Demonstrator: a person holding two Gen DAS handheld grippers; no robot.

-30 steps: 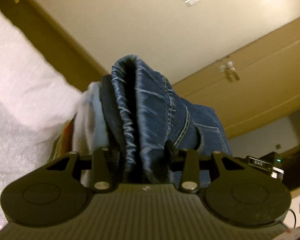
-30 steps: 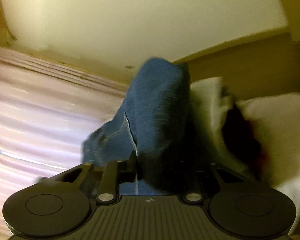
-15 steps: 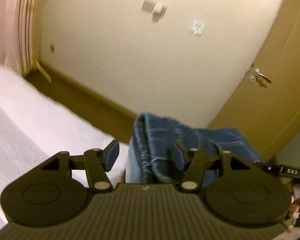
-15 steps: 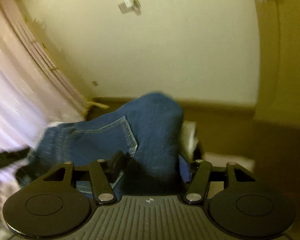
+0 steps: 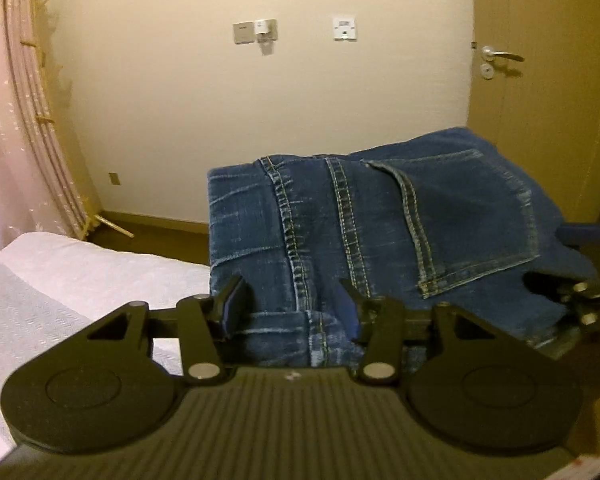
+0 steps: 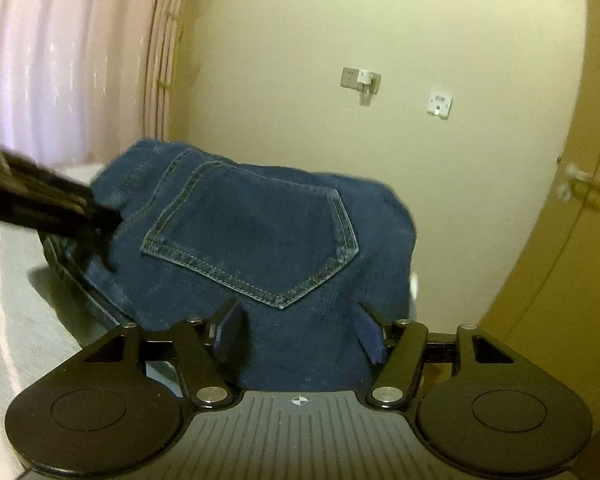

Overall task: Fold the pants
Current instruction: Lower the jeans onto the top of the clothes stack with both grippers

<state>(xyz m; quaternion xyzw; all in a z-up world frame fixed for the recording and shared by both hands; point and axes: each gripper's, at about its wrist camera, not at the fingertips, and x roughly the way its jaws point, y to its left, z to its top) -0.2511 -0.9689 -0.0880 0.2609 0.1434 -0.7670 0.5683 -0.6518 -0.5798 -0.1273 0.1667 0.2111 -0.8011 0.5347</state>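
The blue jeans [image 5: 380, 232] lie as a folded bundle on the white bed [image 5: 80, 272], back pocket facing up. In the left wrist view my left gripper [image 5: 292, 304] is open, its fingers standing apart on either side of the bundle's near edge. My right gripper [image 6: 300, 324] is open too, its pads wide apart around the jeans [image 6: 260, 240] below the pocket. Each gripper also shows in the other's view: the right one [image 5: 580, 292] at the bundle's right end, the left one [image 6: 40, 204] blurred at its left end.
A cream wall with sockets [image 5: 256, 32] stands behind the bed. A wooden door with a handle [image 5: 500, 56] is at the right, and a pink curtain [image 5: 4, 120] hangs at the left. Bare bedding [image 6: 12, 320] stretches to the left of the jeans.
Both grippers tipped down from pointing at the ceiling to level. The jeans went from hanging bunched in shut jaws to lying on the bed, and both jaws opened.
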